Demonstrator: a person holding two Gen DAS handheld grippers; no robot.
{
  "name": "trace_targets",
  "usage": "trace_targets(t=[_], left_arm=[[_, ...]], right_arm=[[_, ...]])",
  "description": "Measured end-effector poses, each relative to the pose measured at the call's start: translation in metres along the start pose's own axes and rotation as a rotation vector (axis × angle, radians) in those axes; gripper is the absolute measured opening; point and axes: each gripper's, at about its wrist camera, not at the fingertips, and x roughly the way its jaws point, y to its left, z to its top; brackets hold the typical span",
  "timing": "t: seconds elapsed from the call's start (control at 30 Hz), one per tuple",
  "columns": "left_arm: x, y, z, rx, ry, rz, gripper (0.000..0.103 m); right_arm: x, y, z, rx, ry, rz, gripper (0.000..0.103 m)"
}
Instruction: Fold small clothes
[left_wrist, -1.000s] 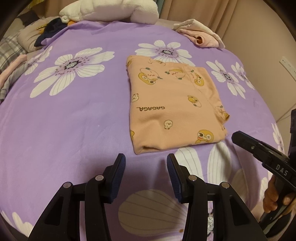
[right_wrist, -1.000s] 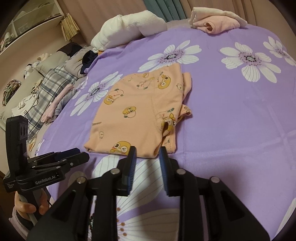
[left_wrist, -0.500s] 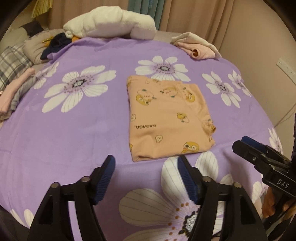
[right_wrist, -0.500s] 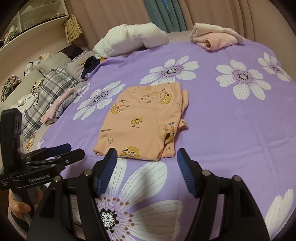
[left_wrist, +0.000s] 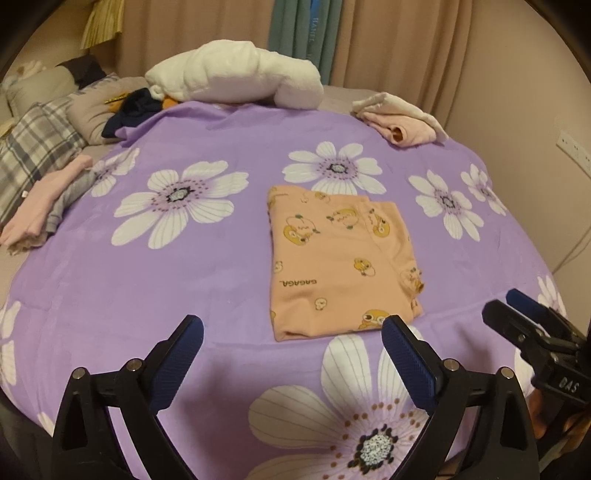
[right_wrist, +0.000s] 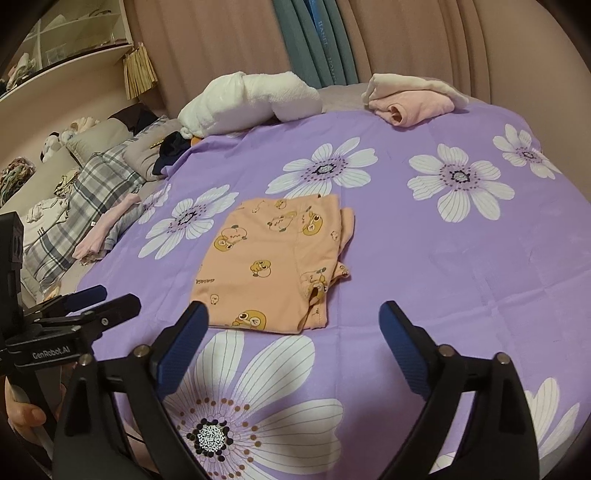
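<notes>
The folded peach top (left_wrist: 340, 266) lies just ahead of the left gripper (left_wrist: 291, 354) and right gripper (right_wrist: 291, 336), long axis probably running away from them, both jaws just opened wide and empty.

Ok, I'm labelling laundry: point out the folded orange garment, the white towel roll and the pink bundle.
orange garment (left_wrist: 332, 266), left wrist view, middle panel.
white towel roll (left_wrist: 236, 79), left wrist view, top.
pink bundle (right_wrist: 417, 105), right wrist view, front fold.

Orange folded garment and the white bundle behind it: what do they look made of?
Orange folded garment: likely thin cotton knit, matte, printed with cartoons, lying flat with soft creases. White bundle: looks like plush fleece or terry, thick and fuzzy in rounded rolls; exact fibre unclear.
</notes>
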Motion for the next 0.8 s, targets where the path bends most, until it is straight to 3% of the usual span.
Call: trace_targets(t=[0.5, 0.63, 0.8], left_arm=[[-0.008, -0.004, 0.005, 0.03, 0.025, 0.05, 0.101], [-0.005, -0.006, 0.004, 0.038, 0.042, 0.062, 0.101], [-0.004, -0.004, 0.004, 0.039, 0.051, 0.059, 0.101]], right_arm=[[-0.015, 0.013, 0.008, -0.035, -0.04, -0.059, 0.103], [-0.003, 0.013, 0.006, -0.029, 0.007, -0.091, 0.103], [0.003, 0.014, 0.003, -0.003, 0.035, -0.061, 0.103]])
